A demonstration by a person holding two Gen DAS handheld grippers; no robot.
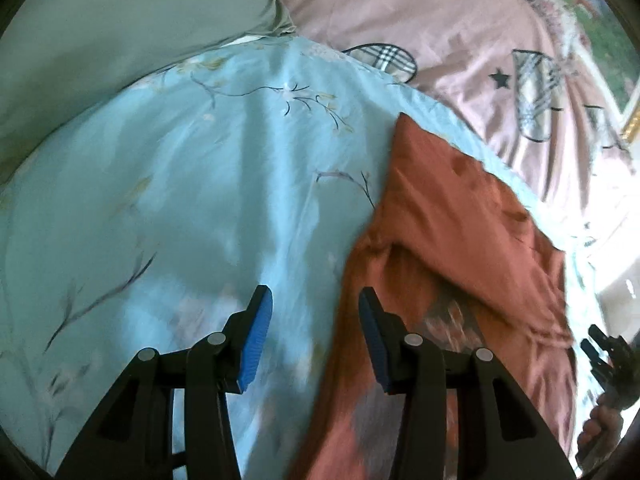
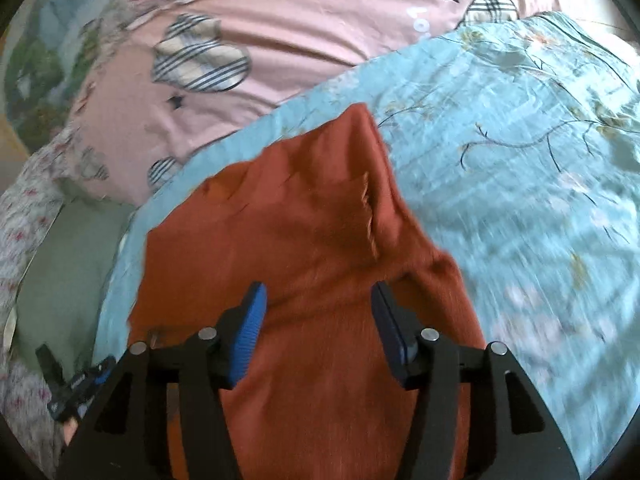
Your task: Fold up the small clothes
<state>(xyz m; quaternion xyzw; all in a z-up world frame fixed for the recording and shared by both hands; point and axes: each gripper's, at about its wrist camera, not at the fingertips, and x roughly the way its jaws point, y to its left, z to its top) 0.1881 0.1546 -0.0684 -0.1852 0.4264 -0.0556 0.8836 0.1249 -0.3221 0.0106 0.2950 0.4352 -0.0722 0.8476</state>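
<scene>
At the far left, a grey-green pillow (image 1: 120,20) lies behind a light blue flowered cover (image 1: 180,184) that takes up most of the left wrist view. The left gripper (image 1: 314,336) hangs over this cover with its blue-padded jaws spread wide and nothing between them; its right finger sits right at the near left edge of the rust-red garment (image 1: 452,216), though the blur makes it hard to say whether it touches the cloth. The garment lies on the right part of the blue cover, partly doubled over, with one flap lying across the rest and a pointed corner aimed at the pink sheet (image 1: 460,20) with checked patches beyond. In the right wrist view the right gripper (image 2: 318,332) hovers over the middle of the rust-red garment (image 2: 288,208), its jaws also spread apart and empty, the blue flowered cover (image 2: 520,140) running off to the right and the pink sheet (image 2: 320,20) behind. Judging by this, the fold is underway but between grasps: one layer looks laid over, and neither gripper holds any cloth. The next move likely calls for each gripper to come down on a near edge or corner, pinch a single layer cleanly, and carry it across evenly so the fold lands square without dragging the cover beneath.
</scene>
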